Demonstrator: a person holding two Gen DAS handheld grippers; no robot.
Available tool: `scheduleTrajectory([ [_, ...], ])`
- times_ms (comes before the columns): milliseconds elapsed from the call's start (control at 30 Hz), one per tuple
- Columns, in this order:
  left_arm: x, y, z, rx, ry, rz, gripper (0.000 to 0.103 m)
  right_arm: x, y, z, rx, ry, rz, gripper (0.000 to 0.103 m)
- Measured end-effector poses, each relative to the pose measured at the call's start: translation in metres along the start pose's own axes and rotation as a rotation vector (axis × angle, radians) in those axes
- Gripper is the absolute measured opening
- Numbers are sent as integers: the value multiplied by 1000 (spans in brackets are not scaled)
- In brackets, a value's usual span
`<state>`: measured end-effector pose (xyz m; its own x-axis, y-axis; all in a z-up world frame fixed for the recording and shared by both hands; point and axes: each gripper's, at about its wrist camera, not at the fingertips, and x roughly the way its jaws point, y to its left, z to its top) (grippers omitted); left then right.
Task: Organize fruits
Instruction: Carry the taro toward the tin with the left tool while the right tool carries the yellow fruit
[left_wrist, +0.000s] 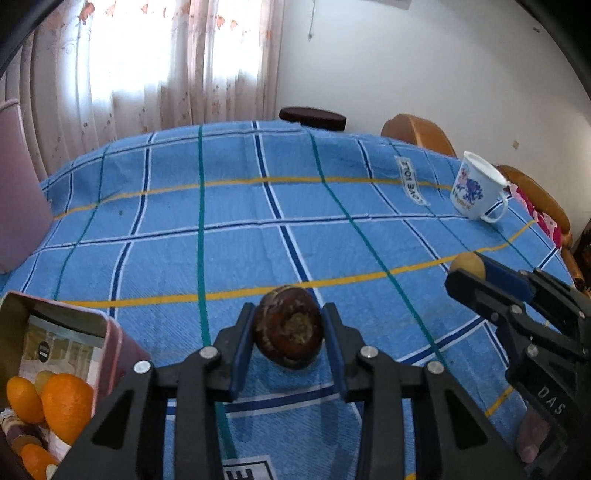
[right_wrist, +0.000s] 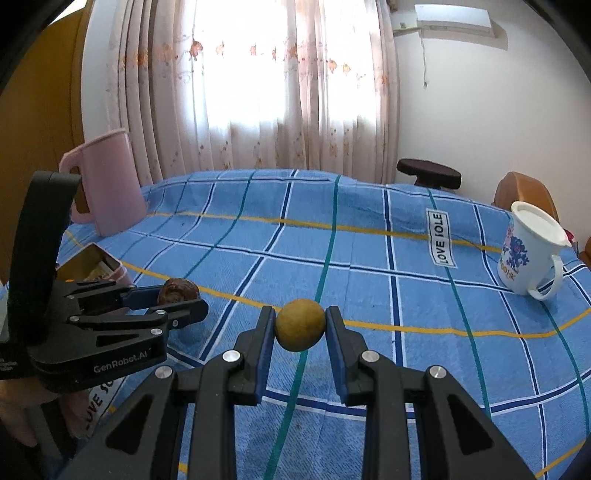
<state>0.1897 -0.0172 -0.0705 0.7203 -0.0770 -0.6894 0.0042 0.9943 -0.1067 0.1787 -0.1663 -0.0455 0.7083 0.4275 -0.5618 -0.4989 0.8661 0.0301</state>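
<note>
Covering the table, a blue checked cloth (right_wrist: 369, 251) fronts pale curtains (right_wrist: 258, 92).

- Blue checked cloth (right_wrist: 369, 266) covers the table.
- Pink jug (right_wrist: 110, 184) on the cloth's far left.
- White mug (right_wrist: 524, 254) on its right.
- Curtain (right_wrist: 258, 92) beyond it.

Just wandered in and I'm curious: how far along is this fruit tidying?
Partly done, it seems. Several oranges already sit in the pink tin. In hand: the left hand-held gripper clamps a dark brown fruit, and the right hand-held gripper clamps a small yellow fruit. Both are still over the blue cloth, so they remain to be put away.
</note>
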Motion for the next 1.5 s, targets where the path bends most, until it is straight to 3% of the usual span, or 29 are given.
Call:
scheduleTrajectory([
  [533, -25, -7, -4, 32, -140, 55, 38, -20, 1, -2, -8, -106, 10, 29],
  [1500, -58, -14, -16, 54, -304, 107, 38, -45, 5, -6, -38, -240, -7, 29],
])
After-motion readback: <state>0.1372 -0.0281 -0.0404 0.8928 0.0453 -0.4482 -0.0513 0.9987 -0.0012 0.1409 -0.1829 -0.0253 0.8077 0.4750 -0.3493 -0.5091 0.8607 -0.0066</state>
